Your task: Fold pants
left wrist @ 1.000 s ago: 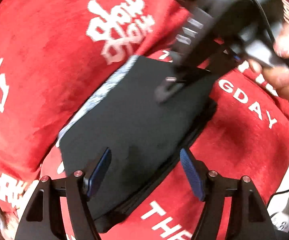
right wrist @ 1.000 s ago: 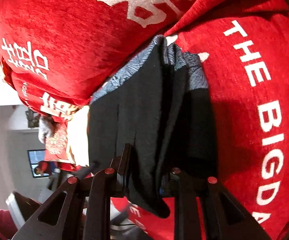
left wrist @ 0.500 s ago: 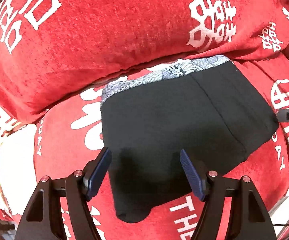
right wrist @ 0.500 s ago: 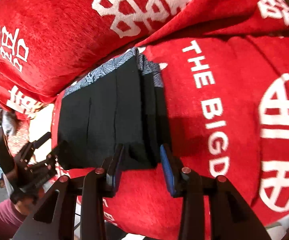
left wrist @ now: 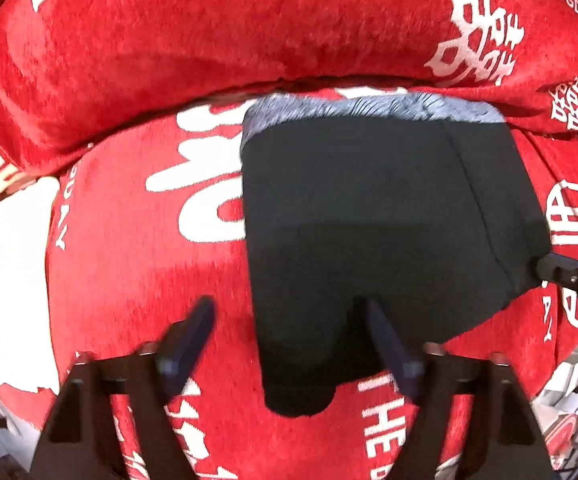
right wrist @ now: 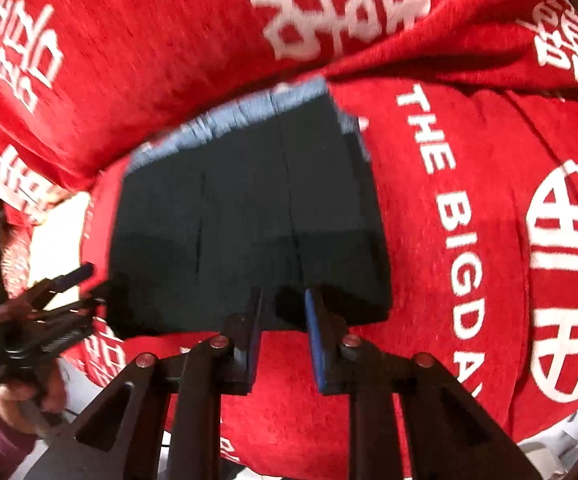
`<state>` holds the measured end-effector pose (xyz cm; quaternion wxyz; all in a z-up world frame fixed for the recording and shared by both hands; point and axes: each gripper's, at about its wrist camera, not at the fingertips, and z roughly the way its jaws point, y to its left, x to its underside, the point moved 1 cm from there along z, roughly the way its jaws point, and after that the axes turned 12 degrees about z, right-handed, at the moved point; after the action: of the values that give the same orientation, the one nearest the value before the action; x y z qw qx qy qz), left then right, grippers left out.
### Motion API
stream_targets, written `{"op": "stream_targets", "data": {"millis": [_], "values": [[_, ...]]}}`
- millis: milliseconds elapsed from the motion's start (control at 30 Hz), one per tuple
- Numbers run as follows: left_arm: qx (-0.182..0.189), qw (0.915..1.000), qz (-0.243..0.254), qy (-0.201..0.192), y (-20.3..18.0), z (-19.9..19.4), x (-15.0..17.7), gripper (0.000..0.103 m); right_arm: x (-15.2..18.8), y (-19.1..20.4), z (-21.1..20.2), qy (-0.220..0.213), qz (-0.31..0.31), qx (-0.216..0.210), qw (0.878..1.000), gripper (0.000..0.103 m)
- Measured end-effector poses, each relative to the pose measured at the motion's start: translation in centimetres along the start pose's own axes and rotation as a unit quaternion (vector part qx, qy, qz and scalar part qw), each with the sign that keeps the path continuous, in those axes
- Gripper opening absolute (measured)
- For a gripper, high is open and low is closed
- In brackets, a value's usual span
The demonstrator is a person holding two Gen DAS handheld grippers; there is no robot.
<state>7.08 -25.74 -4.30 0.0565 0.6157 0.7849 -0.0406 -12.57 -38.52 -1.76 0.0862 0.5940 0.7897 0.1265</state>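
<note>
- Your folded pants (left wrist: 369, 220) lie on the seat cushion (left wrist: 137, 280), waistband at twelve o'clock against the back cushion (left wrist: 249, 32).
- Your right gripper (right wrist: 281, 336) sits at their six o'clock edge.

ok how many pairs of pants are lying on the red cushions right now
1: the folded dark pants lie on the red seat cushion, patterned waistband against the back cushion. Others may lie out of view.

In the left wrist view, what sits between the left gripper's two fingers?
In the left wrist view, the left gripper stands open, its jaws having just widened. Between its fingers lie the near left corner of the folded black pants and bare red cushion cover.
</note>
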Motion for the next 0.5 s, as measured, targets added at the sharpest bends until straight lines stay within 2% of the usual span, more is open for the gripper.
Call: {"op": "stream_targets", "data": {"millis": [200, 400, 500], "values": [[0.024, 0.9997, -0.007, 0.009, 0.7, 0.1, 1.4, 0.086, 0.7, -0.6, 0.9, 0.004, 0.022, 0.011, 1.0, 0.024], [0.039, 0.999, -0.003, 0.021, 1.5, -0.2, 2.6, 0.086, 1.4, 0.4, 0.3, -0.009, 0.025, 0.049, 0.998, 0.024], [0.044, 0.9986, 0.0, 0.028, 2.1, -0.4, 3.3, 0.086, 2.4, 0.8, 0.0, -0.005, 0.041, 0.054, 0.998, 0.033]]}}
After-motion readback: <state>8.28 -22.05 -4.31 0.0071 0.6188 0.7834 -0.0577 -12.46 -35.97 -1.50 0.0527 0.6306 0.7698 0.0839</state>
